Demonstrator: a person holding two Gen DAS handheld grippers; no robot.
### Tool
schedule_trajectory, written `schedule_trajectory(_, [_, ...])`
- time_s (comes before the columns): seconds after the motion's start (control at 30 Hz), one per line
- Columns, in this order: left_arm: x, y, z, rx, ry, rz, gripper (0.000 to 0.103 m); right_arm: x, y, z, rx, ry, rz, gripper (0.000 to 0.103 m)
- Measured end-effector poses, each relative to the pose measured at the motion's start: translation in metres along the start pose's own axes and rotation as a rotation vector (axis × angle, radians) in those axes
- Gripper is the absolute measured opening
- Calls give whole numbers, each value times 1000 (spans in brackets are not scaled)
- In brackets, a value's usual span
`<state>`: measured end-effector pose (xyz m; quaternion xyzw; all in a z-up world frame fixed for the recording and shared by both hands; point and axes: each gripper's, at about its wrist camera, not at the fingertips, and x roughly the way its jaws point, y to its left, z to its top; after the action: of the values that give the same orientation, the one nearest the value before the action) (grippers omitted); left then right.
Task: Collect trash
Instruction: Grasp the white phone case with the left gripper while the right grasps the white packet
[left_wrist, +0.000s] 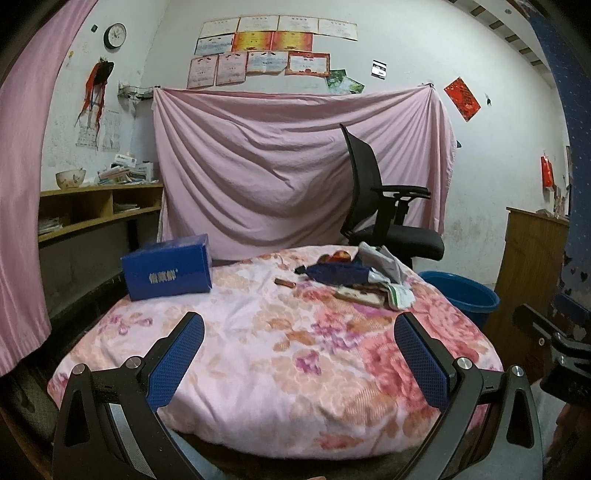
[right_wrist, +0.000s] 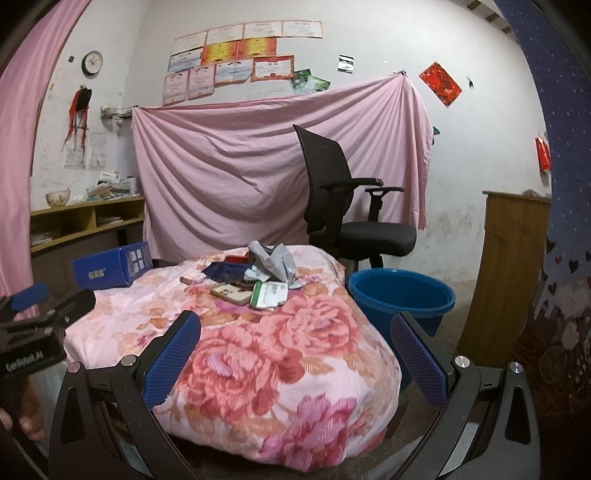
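Observation:
A heap of trash lies on the far part of a floral quilt (left_wrist: 280, 354) (right_wrist: 280, 369): a crumpled grey bag (right_wrist: 271, 260) (left_wrist: 380, 260), a dark blue wrapper (right_wrist: 227, 271) (left_wrist: 336, 275), a green and white packet (right_wrist: 269, 293) (left_wrist: 399, 295), a flat phone-like thing (right_wrist: 231, 293) and a small brown stub (left_wrist: 284, 282) (right_wrist: 185, 280). My left gripper (left_wrist: 299, 332) is open, low over the quilt's near side, well short of the heap. The right gripper (right_wrist: 295, 332) is also open and holds nothing. A blue bucket (right_wrist: 400, 295) (left_wrist: 461, 295) stands on the floor right of the quilt.
A blue box (left_wrist: 168, 267) (right_wrist: 110, 267) sits on the quilt's far left. A black office chair (right_wrist: 343, 199) (left_wrist: 388, 206) stands behind, before a hanging pink sheet (left_wrist: 295, 166). Wooden shelves (left_wrist: 92, 206) are at the left, a wooden cabinet (right_wrist: 509, 277) at the right.

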<state>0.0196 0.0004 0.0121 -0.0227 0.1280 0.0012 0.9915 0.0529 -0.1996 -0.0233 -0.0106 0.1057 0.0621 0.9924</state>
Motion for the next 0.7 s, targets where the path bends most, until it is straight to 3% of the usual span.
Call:
schedule_trajectory(0.17, [25,9,17,-11,-7,8,101,20,4,15,-74,-40,-10,103])
schedule_trajectory(0.37, [73,20,34,-41,23,-3,101,65,1,39,-74,-62,-2,103])
schedule_trajectory(0.5, [107,25,44,-42,69,-15,101,102,-4,46,-45,7,36,103])
schedule_trajectory(0.7, [158,26,48,-47,167,-60,100,159,-17,44,35,183,87,103])
